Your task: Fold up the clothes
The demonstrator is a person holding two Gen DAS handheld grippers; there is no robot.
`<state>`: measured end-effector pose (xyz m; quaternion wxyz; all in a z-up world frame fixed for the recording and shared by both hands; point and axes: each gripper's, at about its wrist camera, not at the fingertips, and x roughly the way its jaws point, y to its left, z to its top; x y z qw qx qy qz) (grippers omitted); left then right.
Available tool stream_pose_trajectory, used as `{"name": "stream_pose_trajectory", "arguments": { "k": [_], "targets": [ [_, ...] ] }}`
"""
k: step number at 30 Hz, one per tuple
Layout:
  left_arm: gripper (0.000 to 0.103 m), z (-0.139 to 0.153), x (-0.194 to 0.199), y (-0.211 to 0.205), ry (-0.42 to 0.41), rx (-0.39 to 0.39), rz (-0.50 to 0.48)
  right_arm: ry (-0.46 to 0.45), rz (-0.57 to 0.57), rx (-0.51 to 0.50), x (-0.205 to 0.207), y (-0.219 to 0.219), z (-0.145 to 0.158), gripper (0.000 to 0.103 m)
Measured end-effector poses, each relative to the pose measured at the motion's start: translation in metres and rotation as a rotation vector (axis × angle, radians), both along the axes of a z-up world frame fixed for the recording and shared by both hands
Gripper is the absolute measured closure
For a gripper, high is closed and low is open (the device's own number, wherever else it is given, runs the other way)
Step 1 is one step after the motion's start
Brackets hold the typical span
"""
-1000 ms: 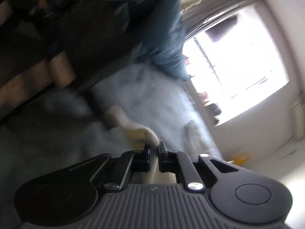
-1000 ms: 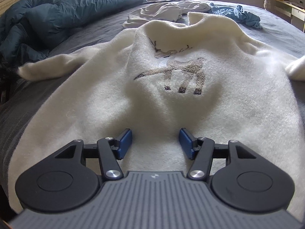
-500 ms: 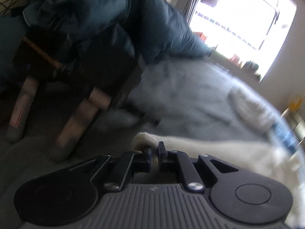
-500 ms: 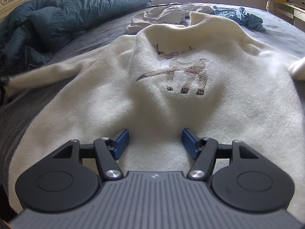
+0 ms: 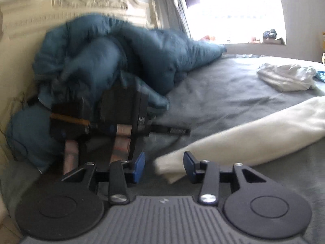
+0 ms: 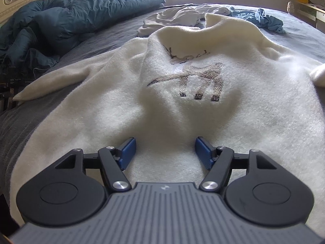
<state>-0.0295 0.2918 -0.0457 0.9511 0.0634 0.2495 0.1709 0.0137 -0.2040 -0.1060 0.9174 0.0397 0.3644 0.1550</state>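
My R gripper point(image 6: 164, 150): jaws opening over cream sweater point(image 6: 162, 105), nothing pinched; sweater flat on grey bed point(image 6: 113, 34).

One cream sweater point(image 6: 182, 105), one white garment point(image 6: 172, 19), one blue garment point(image 6: 264, 19), one teal duvet point(image 6: 71, 18).

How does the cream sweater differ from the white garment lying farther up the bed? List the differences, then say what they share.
1. The cream sweater is spread out; the white garment is crumpled in a heap.
2. The sweater looks thick and fuzzy; the garment looks thin.
3. The sweater bears a stitched deer; the garment shows none.
Both are pale and lie on the grey bedsheet.
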Motion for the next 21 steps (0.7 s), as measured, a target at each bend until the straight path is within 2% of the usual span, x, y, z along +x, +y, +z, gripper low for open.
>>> {"name": "stream_pose_trajectory", "arguments": {
  "k": [1,3,6,9,12,15,18,21],
  "targets": [
    [0.053,0.006,-0.004,-0.009,-0.022,-0.001,-0.021,-0.001,0.004,-0.002,-0.001,0.0,0.0,0.038],
    [0.048,0.018,-0.005,-0.03,-0.05,-0.064,-0.118,0.008,0.017,-0.019,0.0,0.001,0.003,0.038],
    [0.042,0.025,0.004,-0.067,-0.035,-0.24,-0.3,0.017,0.039,-0.049,0.001,0.003,0.018,0.038],
    [0.042,0.016,0.04,-0.1,0.015,-0.397,-0.437,-0.029,0.052,-0.043,0.005,-0.007,0.044,0.038],
    [0.042,0.006,0.082,-0.133,0.025,-0.424,-0.479,-0.081,0.055,-0.033,0.02,-0.021,0.074,0.038],
    [0.043,-0.004,0.125,-0.161,0.047,-0.451,-0.512,-0.111,0.051,-0.026,0.054,-0.031,0.101,0.038],
    [0.043,-0.018,0.154,-0.191,0.063,-0.425,-0.529,-0.125,0.068,-0.004,0.104,-0.031,0.119,0.038],
    [0.043,-0.039,0.174,-0.213,0.075,-0.37,-0.525,-0.115,0.113,-0.007,0.165,-0.015,0.121,0.038]
  ]
}}
